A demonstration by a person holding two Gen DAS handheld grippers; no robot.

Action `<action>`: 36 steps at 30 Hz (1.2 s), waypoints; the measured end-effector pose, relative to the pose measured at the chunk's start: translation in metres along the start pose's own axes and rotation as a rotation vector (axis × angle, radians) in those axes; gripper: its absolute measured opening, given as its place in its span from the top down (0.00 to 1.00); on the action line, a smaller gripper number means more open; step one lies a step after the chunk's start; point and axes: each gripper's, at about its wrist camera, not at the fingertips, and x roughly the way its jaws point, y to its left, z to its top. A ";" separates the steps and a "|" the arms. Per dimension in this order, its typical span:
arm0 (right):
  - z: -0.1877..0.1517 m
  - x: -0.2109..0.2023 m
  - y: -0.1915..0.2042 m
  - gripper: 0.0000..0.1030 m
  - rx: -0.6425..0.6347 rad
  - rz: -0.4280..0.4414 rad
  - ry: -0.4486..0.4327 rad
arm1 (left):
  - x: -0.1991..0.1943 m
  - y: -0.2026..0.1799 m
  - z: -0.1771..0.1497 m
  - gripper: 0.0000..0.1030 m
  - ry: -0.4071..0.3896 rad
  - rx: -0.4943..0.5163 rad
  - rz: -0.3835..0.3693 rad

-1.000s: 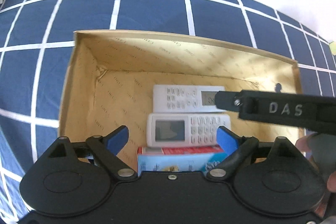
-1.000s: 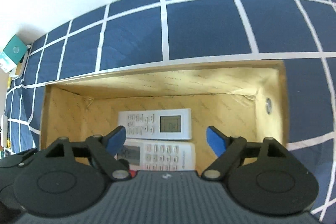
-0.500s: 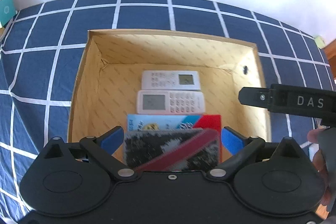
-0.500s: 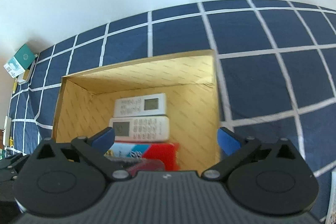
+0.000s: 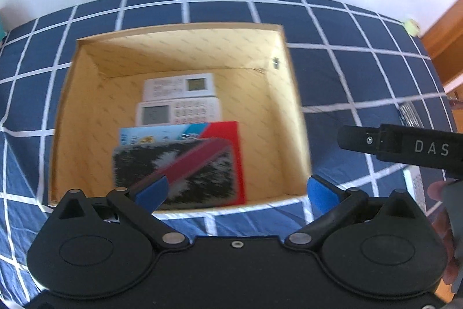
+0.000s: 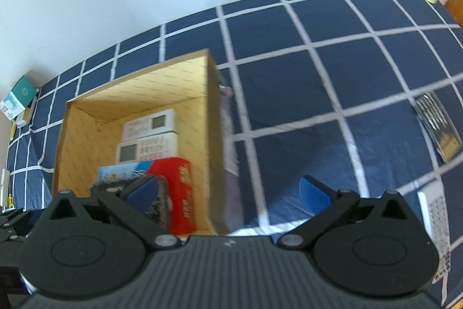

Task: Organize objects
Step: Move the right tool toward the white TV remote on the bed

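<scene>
Tools point(image 5: 236, 191) point(image 6: 228, 193) gape empty; pulled back from box point(image 5: 179, 39).

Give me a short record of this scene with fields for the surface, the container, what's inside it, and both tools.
surface: dark blue cloth with a white grid
container: open tan cardboard box
contents: two white remote controls side by side; a blue and red carton; a black and white speckled flat item with a red stripe lying on it
left tool: open, holding nothing
right tool: open, holding nothing
</scene>
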 end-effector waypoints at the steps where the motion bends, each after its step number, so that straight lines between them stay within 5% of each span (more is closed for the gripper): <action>1: -0.003 -0.002 -0.008 0.00 0.012 -0.004 -0.002 | 0.001 -0.009 -0.002 0.00 0.004 0.012 -0.003; 23: -0.048 -0.049 -0.234 0.00 0.330 -0.118 -0.048 | 0.058 -0.222 -0.014 0.00 0.051 0.310 -0.057; 36: -0.090 -0.053 -0.317 0.00 0.542 -0.212 -0.033 | 0.099 -0.305 -0.016 0.00 0.101 0.537 -0.099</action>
